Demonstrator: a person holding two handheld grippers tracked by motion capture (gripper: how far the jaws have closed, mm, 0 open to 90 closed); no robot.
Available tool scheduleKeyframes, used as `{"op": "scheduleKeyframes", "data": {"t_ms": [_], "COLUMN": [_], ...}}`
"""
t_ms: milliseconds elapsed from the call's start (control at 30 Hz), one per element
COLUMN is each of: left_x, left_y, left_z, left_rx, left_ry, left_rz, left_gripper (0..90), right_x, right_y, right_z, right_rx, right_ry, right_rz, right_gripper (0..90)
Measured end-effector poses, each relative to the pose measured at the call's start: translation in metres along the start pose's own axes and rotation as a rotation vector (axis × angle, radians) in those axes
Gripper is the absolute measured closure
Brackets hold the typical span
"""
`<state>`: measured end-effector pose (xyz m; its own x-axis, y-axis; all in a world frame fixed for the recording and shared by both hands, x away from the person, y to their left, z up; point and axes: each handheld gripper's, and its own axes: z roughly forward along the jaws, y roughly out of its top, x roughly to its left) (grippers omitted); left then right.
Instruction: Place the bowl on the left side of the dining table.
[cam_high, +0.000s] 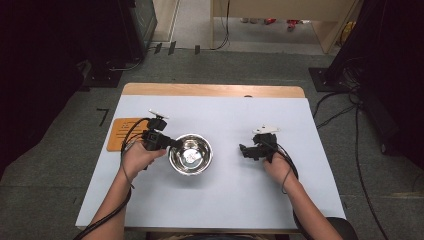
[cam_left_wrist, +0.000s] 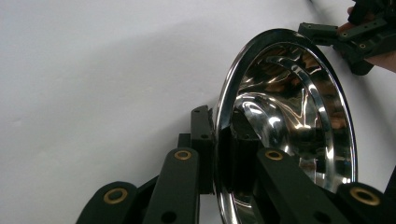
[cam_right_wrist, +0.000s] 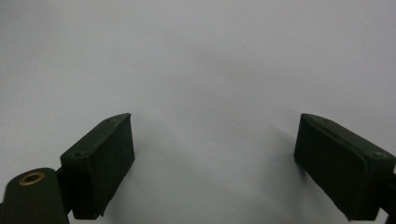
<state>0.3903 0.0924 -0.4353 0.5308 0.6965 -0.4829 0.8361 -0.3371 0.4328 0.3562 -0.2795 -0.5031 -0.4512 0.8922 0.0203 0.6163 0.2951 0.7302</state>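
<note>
Both tongs sit near the middle of the high view, one in each of the person's hands. At centre left, the left gripper (cam_high: 172, 143) is closed on the left rim of the steel bowl (cam_high: 190, 154); in the left gripper view its jaws pinch that rim (cam_left_wrist: 219, 130), one jaw outside the wall and one inside. That bowl stands on the white table cover (cam_high: 215, 200), just left of the frame's centre. Right of centre, the right gripper (cam_high: 243, 150) points toward the bowl but stays apart from it. Its jaws are spread wide in the right gripper view (cam_right_wrist: 215, 163), with bare white cover between them. An orange board (cam_high: 116, 136) lies at the cover's left edge, behind the left hand (cam_high: 136, 156).
</note>
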Motion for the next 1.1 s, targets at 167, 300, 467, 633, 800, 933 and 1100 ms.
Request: {"op": "scheduleKeyframes", "data": {"t_ms": [167,300,467,633,800,933,1100], "left_x": [0.005,0.007,0.011,0.014,0.019,0.022,0.025], "left_y": [0.0,0.0,-0.001,-0.001,-0.002,-0.002,-0.002], "left_z": [-0.002,-0.004,-0.006,-0.008,-0.012,-0.013,-0.016], "left_rx": [-0.004,-0.01,-0.015,-0.018,-0.026,-0.028,-0.034], "left_ry": [0.003,0.006,0.012,0.012,0.017,0.021,0.023], "left_rz": [-0.014,-0.021,-0.031,-0.04,-0.055,-0.057,-0.066], "left_gripper": [84.8,84.8,84.8,84.8,84.8,84.8,84.8], "right_x": [0.0,0.0,0.0,0.0,0.0,0.0,0.0], "right_y": [0.0,0.0,0.0,0.0,0.0,0.0,0.0], "right_z": [0.0,0.0,0.0,0.0,0.0,0.0,0.0], "right_rx": [0.0,0.0,0.0,0.0,0.0,0.0,0.0], "right_ry": [0.0,0.0,0.0,0.0,0.0,0.0,0.0], "right_rz": [0.0,0.0,0.0,0.0,0.0,0.0,0.0], "right_gripper": [11.7,11.7,11.7,11.7,11.7,11.7,11.7]}}
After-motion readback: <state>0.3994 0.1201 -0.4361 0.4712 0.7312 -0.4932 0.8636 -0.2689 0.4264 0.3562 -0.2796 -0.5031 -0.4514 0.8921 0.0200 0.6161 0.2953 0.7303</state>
